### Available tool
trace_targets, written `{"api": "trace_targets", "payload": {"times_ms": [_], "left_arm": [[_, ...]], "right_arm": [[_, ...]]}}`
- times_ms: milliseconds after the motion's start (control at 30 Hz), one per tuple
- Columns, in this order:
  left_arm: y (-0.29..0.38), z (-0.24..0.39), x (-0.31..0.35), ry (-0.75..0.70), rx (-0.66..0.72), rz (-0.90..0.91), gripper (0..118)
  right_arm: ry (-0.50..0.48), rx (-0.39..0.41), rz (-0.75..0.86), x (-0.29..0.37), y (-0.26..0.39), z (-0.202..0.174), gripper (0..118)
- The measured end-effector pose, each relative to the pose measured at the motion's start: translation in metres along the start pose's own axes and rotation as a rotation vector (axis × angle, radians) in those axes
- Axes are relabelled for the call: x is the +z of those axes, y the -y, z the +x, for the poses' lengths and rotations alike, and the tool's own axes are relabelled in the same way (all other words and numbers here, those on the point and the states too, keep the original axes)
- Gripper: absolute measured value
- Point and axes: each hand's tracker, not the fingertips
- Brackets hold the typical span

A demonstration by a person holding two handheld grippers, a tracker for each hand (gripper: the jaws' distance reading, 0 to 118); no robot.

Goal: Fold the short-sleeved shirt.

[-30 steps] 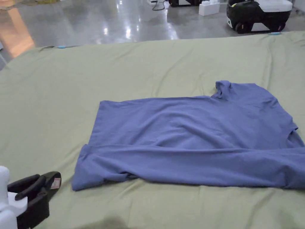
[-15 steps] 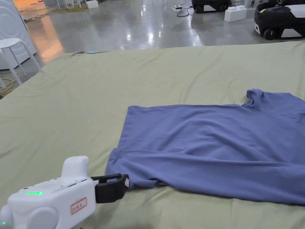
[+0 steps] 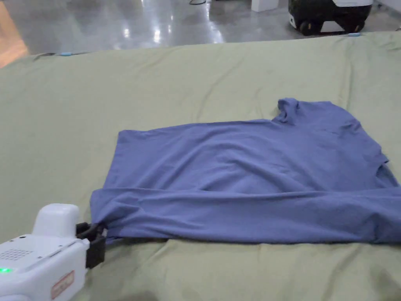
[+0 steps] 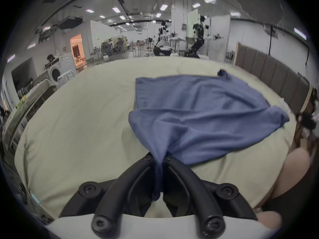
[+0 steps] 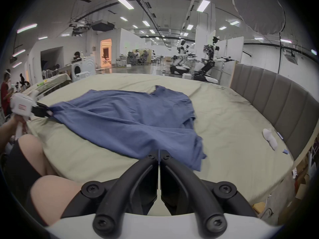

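Both jaws sit closed: your left gripper [image 4: 159, 163] pinches the shirt [image 3: 250, 176] at its near hem corner, your right gripper [image 5: 159, 154] looks clamped on its near edge. Lift evenly, carrying that edge across the bed [image 3: 176, 78].

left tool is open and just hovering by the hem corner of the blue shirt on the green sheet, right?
Not quite. The left tool is shut on the shirt, not open and hovering: in the left gripper view blue cloth runs down between its closed jaws, and the head view shows it at the hem corner. The shirt does lie on the green sheet.
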Motion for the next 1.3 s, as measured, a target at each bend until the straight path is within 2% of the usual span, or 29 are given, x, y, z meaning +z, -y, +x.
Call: {"api": "trace_targets", "payload": {"times_ms": [33, 67, 100, 133, 200, 233, 367, 400, 433, 467, 500, 567, 633, 733, 867, 967, 1067, 1100, 1167, 1200, 1233, 1267, 1300], "left_arm": [[-0.003, -0.002, 0.005, 0.015, 0.018, 0.016, 6], [-0.006, -0.002, 0.011, 0.026, 0.024, 0.021, 6], [-0.009, -0.001, 0.015, 0.027, 0.015, 0.022, 6], [-0.011, 0.0, 0.018, 0.026, 0.006, 0.033, 6], [-0.016, 0.01, 0.023, 0.025, -0.025, 0.04, 6], [-0.017, 0.011, 0.023, 0.025, -0.028, 0.04, 6], [-0.019, 0.018, 0.019, 0.022, -0.029, 0.025, 6], [-0.018, 0.019, 0.019, 0.018, -0.03, 0.019, 6], [-0.017, 0.02, 0.019, 0.018, -0.031, 0.012, 6], [-0.016, 0.019, 0.018, 0.02, -0.033, 0.005, 6], [-0.015, 0.02, 0.018, 0.021, -0.035, -0.001, 6], [-0.013, 0.02, 0.02, 0.023, -0.036, -0.014, 6], [-0.015, 0.013, 0.025, 0.039, -0.005, -0.018, 6], [-0.019, 0.003, 0.041, 0.072, 0.04, -0.001, 6], [-0.016, -0.014, 0.071, 0.156, 0.049, -0.005, 6], [-0.001, -0.023, 0.089, 0.178, 0.036, -0.038, 6], [0.023, -0.033, 0.09, 0.219, 0.082, -0.081, 7], [0.03, -0.033, 0.086, 0.221, 0.103, -0.111, 14], [0.045, -0.033, 0.075, 0.201, 0.134, -0.16, 18], [0.051, -0.032, 0.073, 0.145, 0.136, -0.167, 30], [0.057, -0.032, 0.073, 0.082, 0.14, -0.18, 62], [0.062, -0.036, 0.075, 0.054, 0.149, -0.184, 101], [0.065, -0.041, 0.081, 0.082, 0.168, -0.166, 118]], "right_arm": [[0.015, -0.01, -0.017, -0.004, 0.003, 0.008, 16], [0.01, -0.034, -0.039, -0.009, 0.005, 0.017, 39], [0.022, -0.054, -0.048, -0.015, 0.007, 0.025, 91], [0.028, -0.069, -0.065, -0.021, 0.008, 0.032, 91], [0.063, -0.082, -0.145, -0.037, 0.015, 0.052, 113], [0.054, -0.075, -0.121, -0.041, 0.016, 0.056, 118], [0.068, -0.037, -0.24, -0.08, 0.027, 0.081, 113], [0.042, -0.037, -0.259, -0.085, 0.029, 0.082, 96], [-0.008, -0.05, -0.27, -0.09, 0.031, 0.08, 56], [-0.074, -0.094, -0.255, -0.093, 0.032, 0.078, 34], [0.011, -0.087, -0.229, -0.09, 0.031, 0.076, 31], [-0.087, -0.122, -0.216, -0.087, 0.028, 0.082, 18], [-0.068, -0.175, -0.188, -0.079, 0.024, 0.088, 18], [-0.093, -0.187, -0.174, -0.057, 0.015, 0.094, 17], [-0.121, -0.147, -0.168, -0.012, 0.002, 0.083, 17], [-0.136, -0.078, -0.21, 0.013, 0.008, 0.075, 17], [-0.129, -0.056, -0.26, 0.015, 0.03, 0.067, 17], [-0.122, -0.048, -0.29, 0.012, 0.036, 0.063, 17], [-0.077, -0.053, -0.342, 0.002, 0.053, 0.058, 17], [-0.06, -0.077, -0.356, 0.001, 0.058, 0.058, 18], [-0.041, -0.094, -0.363, 0.001, 0.061, 0.057, 23], [0.032, -0.096, -0.352, 0.003, 0.063, 0.058, 40], [0.078, -0.094, -0.326, 0.008, 0.063, 0.059, 80]]}}
